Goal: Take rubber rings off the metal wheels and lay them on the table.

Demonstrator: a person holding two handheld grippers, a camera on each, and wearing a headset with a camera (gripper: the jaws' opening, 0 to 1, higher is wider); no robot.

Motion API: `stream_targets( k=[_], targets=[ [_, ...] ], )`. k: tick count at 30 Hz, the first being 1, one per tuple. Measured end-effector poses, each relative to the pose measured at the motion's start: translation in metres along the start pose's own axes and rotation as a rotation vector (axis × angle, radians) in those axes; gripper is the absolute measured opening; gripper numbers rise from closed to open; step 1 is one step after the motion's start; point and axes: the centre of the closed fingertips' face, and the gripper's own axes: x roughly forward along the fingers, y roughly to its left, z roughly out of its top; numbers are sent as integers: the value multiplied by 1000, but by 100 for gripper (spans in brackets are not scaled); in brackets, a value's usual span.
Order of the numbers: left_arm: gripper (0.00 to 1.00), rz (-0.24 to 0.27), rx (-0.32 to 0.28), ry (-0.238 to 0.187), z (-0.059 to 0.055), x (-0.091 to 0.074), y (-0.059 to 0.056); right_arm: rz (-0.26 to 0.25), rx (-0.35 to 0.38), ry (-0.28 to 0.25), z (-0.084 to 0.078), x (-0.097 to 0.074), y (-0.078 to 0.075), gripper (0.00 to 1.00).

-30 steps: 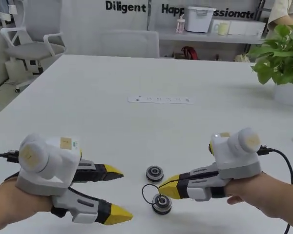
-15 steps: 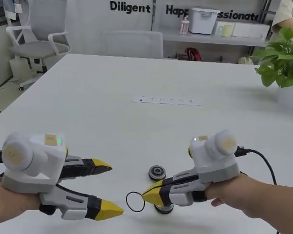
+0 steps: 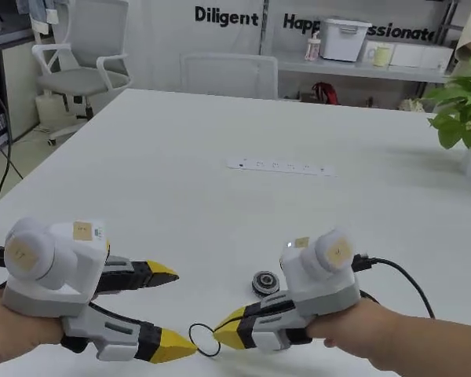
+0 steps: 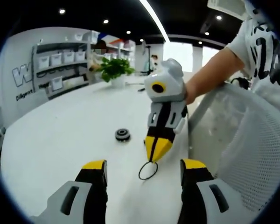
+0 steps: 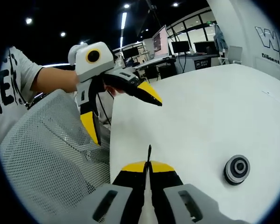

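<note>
- Right hand-held gripper (image 3: 222, 332): jaws together, clamped on a black rubber ring (image 4: 141, 171) hanging from its tips.
- Left hand-held gripper (image 3: 180, 312): jaws apart, empty, tips facing the ring.
- Metal wheel (image 3: 265, 283): on the bench (image 3: 220, 204), just beside the right jaws.

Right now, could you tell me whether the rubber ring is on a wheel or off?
Off: the right claw is shut on the rubber ring, which hangs clear of the metal wheel.

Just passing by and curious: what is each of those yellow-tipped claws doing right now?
The left gripper is open, holding nothing.
The right gripper is closed on the rubber ring.
</note>
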Motion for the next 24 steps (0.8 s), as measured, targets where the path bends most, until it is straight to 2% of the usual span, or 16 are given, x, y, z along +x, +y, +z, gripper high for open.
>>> stream_targets(
  k=[5, 9, 12, 18, 24],
  targets=[
    [64, 2, -3, -1, 0, 0, 2, -31, -64, 5, 0, -1, -4, 9],
    [64, -2, 0, 0, 3, 2, 2, -37, -89, -3, 3, -3, -6, 21],
    [64, -7, 6, 3, 6, 6, 3, -40, -102, 3, 2, -5, -7, 26],
    [64, -24, 13, 2, 14, 13, 2, -52, -110, -9, 4, -19, -12, 35],
    [62, -54, 8, -5, 21, 23, -1, -83, -112, -12, 2, -42, -23, 37]
  ],
)
